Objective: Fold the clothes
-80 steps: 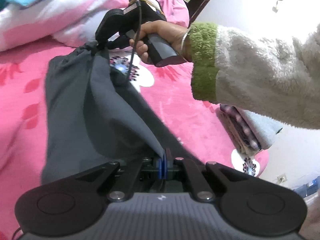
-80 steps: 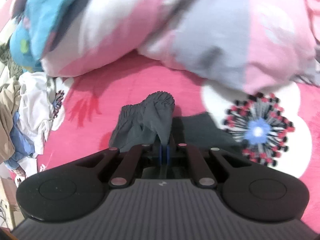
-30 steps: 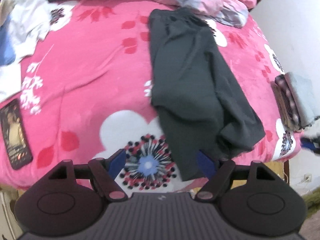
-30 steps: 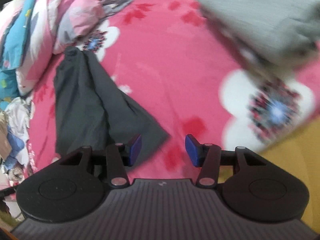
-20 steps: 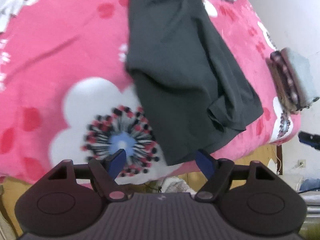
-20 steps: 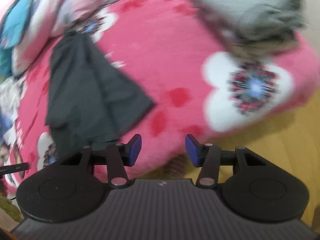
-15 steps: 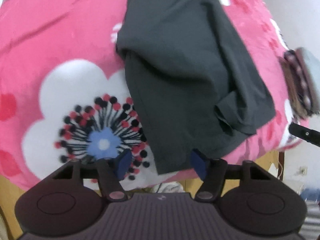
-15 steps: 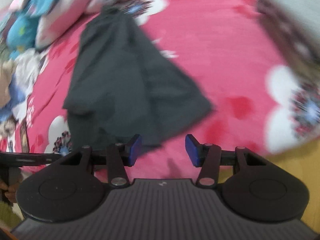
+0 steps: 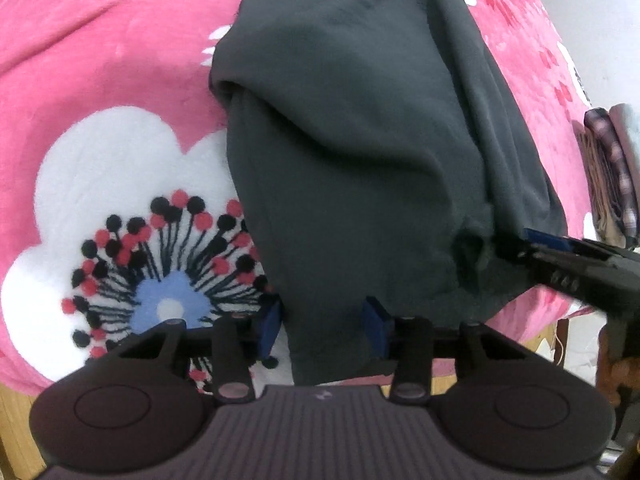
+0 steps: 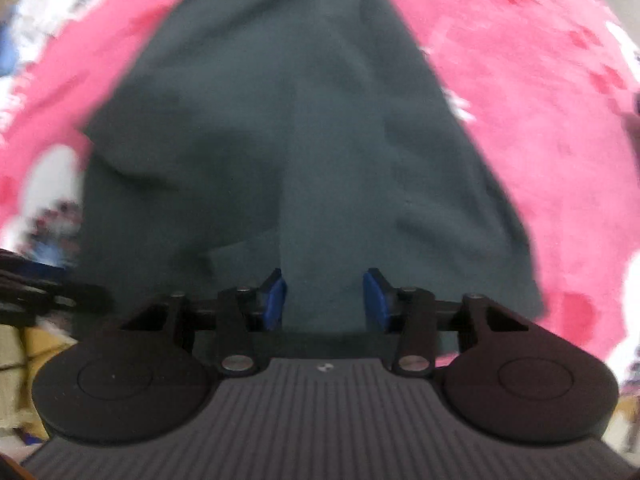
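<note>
Dark grey trousers (image 9: 360, 128) lie lengthwise on the pink flowered blanket (image 9: 104, 60), their hem end hanging over the near bed edge. My left gripper (image 9: 323, 322) stands open with the left leg's hem between its blue pads. In that view the right gripper (image 9: 532, 240) reaches in from the right at the other leg's hem. The right wrist view is blurred: the right gripper (image 10: 324, 298) is open, the trousers (image 10: 288, 120) filling the gap between its pads.
A stack of folded clothes (image 9: 610, 172) sits at the bed's right edge. A large white flower print (image 9: 120, 216) lies left of the trousers. Loose pale clothes (image 10: 36, 4) are blurred at far left. The wooden bed frame (image 9: 14, 428) shows below the blanket.
Both grippers let go of the trousers' waist, swung back to the near bed edge and closed in on the hems. The trousers now lie flat, and both gaps have narrowed around the cloth.
</note>
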The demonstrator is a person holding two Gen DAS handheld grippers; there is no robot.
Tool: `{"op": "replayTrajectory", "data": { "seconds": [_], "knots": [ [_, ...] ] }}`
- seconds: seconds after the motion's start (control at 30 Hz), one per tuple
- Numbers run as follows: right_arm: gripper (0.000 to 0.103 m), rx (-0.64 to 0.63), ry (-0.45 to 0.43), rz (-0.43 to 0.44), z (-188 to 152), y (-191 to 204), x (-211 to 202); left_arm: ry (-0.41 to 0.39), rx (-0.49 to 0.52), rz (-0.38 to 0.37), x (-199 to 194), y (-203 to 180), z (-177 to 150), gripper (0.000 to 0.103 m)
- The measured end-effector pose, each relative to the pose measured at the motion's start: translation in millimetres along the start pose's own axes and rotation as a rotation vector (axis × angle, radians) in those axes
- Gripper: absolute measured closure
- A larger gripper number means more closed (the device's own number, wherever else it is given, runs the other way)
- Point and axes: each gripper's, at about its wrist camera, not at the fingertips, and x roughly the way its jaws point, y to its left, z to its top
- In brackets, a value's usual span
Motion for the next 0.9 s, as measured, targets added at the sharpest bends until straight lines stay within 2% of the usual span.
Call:
{"op": "replayTrajectory", "data": {
  "seconds": [0.07,0.13,0.27,0.37,0.53,0.7,0.73,0.8,0.83,0.9],
  "knots": [
    [0.065,0.066,0.007,-0.052,-2,-24,0,0.001,0.007,0.000,0,-1,-3,0.058],
    [0.065,0.166,0.000,-0.067,-3,-53,-7,0.002,0.013,-0.006,0,-1,-5,0.058],
    [0.065,0.273,-0.073,0.064,3,-84,-28,0.003,0.006,-0.024,-1,0,-8,0.058],
    [0.063,0.263,-0.083,0.130,12,-84,-28,0.001,0.004,-0.021,-1,-1,-12,0.058],
    [0.063,0.182,-0.027,0.132,28,-74,-4,-0.002,0.001,-0.016,0,-3,-19,0.060],
    [0.063,0.145,0.011,0.133,25,-73,6,-0.005,0.002,0.009,-2,-3,-24,0.073],
    [0.065,0.129,0.016,0.132,25,-71,6,-0.002,-0.005,0.023,-2,-2,-21,0.076],
    [0.078,0.097,0.027,0.130,25,-69,7,0.008,-0.015,0.049,-2,-4,-21,0.083],
    [0.092,0.083,0.034,0.128,26,-68,7,0.009,-0.017,0.054,-3,-6,-20,0.084],
    [0.097,0.075,0.038,0.119,25,-69,4,0.014,-0.019,0.063,-5,-9,-21,0.091]
  ]
}}
